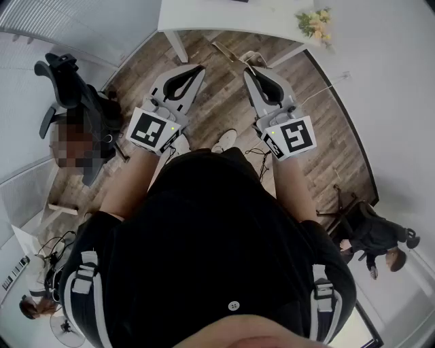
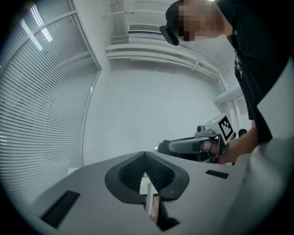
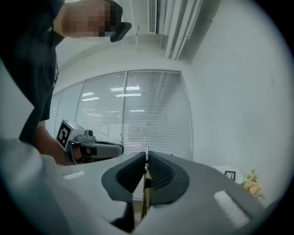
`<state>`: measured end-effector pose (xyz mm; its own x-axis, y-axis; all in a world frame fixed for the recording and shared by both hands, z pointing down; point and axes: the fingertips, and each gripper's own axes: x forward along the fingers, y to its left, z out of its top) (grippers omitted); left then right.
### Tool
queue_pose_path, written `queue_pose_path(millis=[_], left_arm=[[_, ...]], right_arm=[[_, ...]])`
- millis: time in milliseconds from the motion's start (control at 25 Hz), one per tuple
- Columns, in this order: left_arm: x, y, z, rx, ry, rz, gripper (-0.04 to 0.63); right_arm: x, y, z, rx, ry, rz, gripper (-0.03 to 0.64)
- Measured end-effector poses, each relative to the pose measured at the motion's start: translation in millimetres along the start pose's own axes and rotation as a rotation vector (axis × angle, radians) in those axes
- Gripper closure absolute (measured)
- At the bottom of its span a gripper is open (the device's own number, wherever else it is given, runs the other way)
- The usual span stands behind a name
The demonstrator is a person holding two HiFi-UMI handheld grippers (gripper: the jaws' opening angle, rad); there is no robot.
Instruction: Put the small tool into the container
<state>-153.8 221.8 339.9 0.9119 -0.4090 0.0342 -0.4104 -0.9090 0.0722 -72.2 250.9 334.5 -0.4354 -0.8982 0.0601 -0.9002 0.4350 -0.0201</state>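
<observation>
No small tool and no container appear in any view. In the head view my left gripper [image 1: 198, 68] and right gripper [image 1: 249, 70] are held side by side at chest height over a wooden floor, both pointing forward. Each one's jaws meet at the tips with nothing between them. The left gripper view looks up at a pale wall past its shut left gripper [image 2: 145, 154] and catches the right gripper [image 2: 186, 146] from the side. The right gripper view faces window blinds past its shut right gripper [image 3: 146, 154] and shows the left gripper [image 3: 97, 149] at the left.
A white table [image 1: 224, 17] with a bunch of flowers [image 1: 314, 22] stands ahead. A black office chair [image 1: 68, 88] is at the left and a seated person [image 1: 374, 238] at the lower right. My own shoes [image 1: 224, 141] show on the floor below the grippers.
</observation>
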Motion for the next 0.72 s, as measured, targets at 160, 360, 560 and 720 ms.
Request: queue_pose_path(millis=[160,360,560,720], left_arm=[[-17.4,11.8,-5.3,0.003,-0.006,-0.016,0.588],[-32.7,12.5,-6.3,-0.002,-0.014,-0.037,0.588],[-39.3,12.9,-0.2,0.006,-0.023,-0.052,0.588],[-38.4,10.6,2.9,0.009,-0.024,-0.056,0.588]], right_arm=[[6.8,20.4,-2.3,0.004,-0.005,-0.013,0.584],[6.5,37.2,-4.1,0.064,-0.014,-0.016,0.586],[6.8,45.2,1.3,0.064,-0.022,-0.017,0.588],[4.8,46.0,2.9,0.053,-0.014,-0.014,0.588]])
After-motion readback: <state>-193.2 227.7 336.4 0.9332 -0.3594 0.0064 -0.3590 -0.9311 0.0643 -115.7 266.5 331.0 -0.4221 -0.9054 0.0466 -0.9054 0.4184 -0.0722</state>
